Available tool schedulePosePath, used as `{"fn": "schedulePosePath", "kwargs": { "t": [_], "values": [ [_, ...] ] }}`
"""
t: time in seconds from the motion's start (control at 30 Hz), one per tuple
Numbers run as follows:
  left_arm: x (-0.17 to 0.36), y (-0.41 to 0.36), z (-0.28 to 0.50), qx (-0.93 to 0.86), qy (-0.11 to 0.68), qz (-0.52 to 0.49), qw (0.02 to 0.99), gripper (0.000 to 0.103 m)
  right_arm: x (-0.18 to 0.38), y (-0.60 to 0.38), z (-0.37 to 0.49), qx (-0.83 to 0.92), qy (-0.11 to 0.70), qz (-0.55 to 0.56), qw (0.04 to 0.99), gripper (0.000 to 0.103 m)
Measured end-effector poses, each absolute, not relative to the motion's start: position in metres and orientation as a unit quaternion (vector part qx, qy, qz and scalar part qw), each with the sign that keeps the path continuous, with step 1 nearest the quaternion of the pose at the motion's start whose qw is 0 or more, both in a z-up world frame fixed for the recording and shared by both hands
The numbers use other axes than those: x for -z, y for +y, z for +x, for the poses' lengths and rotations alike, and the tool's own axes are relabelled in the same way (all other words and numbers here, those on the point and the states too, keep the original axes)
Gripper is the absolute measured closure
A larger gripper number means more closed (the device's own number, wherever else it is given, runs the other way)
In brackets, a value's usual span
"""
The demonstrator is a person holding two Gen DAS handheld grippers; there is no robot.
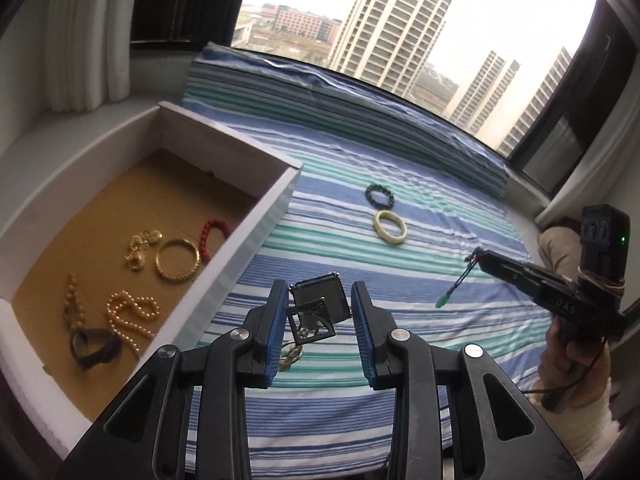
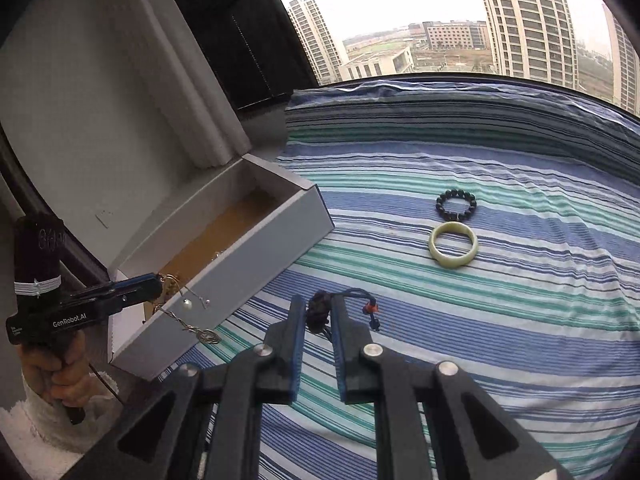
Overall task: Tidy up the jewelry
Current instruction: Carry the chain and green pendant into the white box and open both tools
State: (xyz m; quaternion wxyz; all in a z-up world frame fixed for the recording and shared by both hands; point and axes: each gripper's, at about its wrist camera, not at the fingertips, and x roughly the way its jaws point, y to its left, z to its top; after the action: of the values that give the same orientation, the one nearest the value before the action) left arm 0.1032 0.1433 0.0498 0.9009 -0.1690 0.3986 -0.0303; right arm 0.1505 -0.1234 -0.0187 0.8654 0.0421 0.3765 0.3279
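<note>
My left gripper (image 1: 319, 300) holds a silver chain necklace with dark square pendants (image 1: 316, 308) above the striped cloth, beside the open white box (image 1: 256, 224); the jaws stand apart with the chain hanging from them (image 2: 188, 312). My right gripper (image 2: 317, 312) is shut on a dark corded pendant (image 2: 318, 314) whose green drop dangles (image 1: 444, 300). A black bead bracelet (image 2: 456, 205) and a pale jade bangle (image 2: 453, 249) lie on the cloth ahead. The box holds a gold bangle (image 1: 177, 260), a red bead bracelet (image 1: 212, 236), pearl strands (image 1: 128, 316) and other pieces.
The blue, green and white striped cloth (image 1: 400, 280) covers a window seat. A window with tower blocks (image 1: 400, 20) runs along the back. A white curtain (image 1: 88, 40) hangs at the left. The box lid (image 2: 100, 120) stands upright.
</note>
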Motion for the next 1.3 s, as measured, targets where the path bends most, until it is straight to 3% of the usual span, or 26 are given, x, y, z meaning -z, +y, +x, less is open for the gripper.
{"fn": "schedulePosePath", "kwargs": {
  "t": [0.27, 0.5, 0.87, 0.9, 0.93, 0.97, 1.0, 1.07, 1.1, 1.23, 1.3],
  "values": [
    [-0.076, 0.231, 0.098, -0.073, 0.37, -0.168, 0.911, 0.072, -0.019, -0.022, 0.167, -0.397, 0.339, -0.009, 0.853, 0.09],
    [-0.027, 0.303, 0.125, -0.135, 0.396, -0.185, 0.889, 0.072, -0.01, 0.085, 0.192, -0.451, 0.356, -0.044, 0.817, 0.09],
    [0.052, 0.358, 0.161, -0.187, 0.45, -0.192, 0.852, 0.07, 0.051, 0.209, 0.265, -0.414, 0.409, -0.134, 0.802, 0.087],
    [0.056, 0.358, 0.162, -0.196, 0.455, -0.187, 0.848, 0.067, 0.056, 0.212, 0.271, -0.408, 0.413, -0.138, 0.802, 0.087],
    [0.059, 0.359, 0.163, -0.203, 0.458, -0.182, 0.846, 0.063, 0.06, 0.212, 0.275, -0.402, 0.418, -0.135, 0.803, 0.079],
    [0.06, 0.357, 0.162, -0.208, 0.459, -0.178, 0.845, 0.051, 0.062, 0.21, 0.278, -0.396, 0.422, -0.128, 0.805, 0.065],
    [0.06, 0.356, 0.16, -0.211, 0.456, -0.175, 0.847, 0.038, 0.063, 0.205, 0.281, -0.393, 0.424, -0.116, 0.808, 0.062],
    [0.055, 0.351, 0.152, -0.218, 0.445, -0.168, 0.852, 0.026, 0.061, 0.194, 0.281, -0.39, 0.424, -0.102, 0.811, 0.062],
    [0.052, 0.346, 0.148, -0.22, 0.44, -0.161, 0.856, 0.023, 0.06, 0.186, 0.278, -0.387, 0.421, -0.098, 0.814, 0.061],
    [0.032, 0.318, 0.133, -0.218, 0.419, -0.129, 0.872, 0.017, 0.049, 0.154, 0.265, -0.366, 0.397, -0.093, 0.836, 0.04],
    [0.023, 0.297, 0.125, -0.215, 0.407, -0.113, 0.881, 0.011, 0.045, 0.136, 0.254, -0.355, 0.389, -0.093, 0.845, 0.036]
  ]
}}
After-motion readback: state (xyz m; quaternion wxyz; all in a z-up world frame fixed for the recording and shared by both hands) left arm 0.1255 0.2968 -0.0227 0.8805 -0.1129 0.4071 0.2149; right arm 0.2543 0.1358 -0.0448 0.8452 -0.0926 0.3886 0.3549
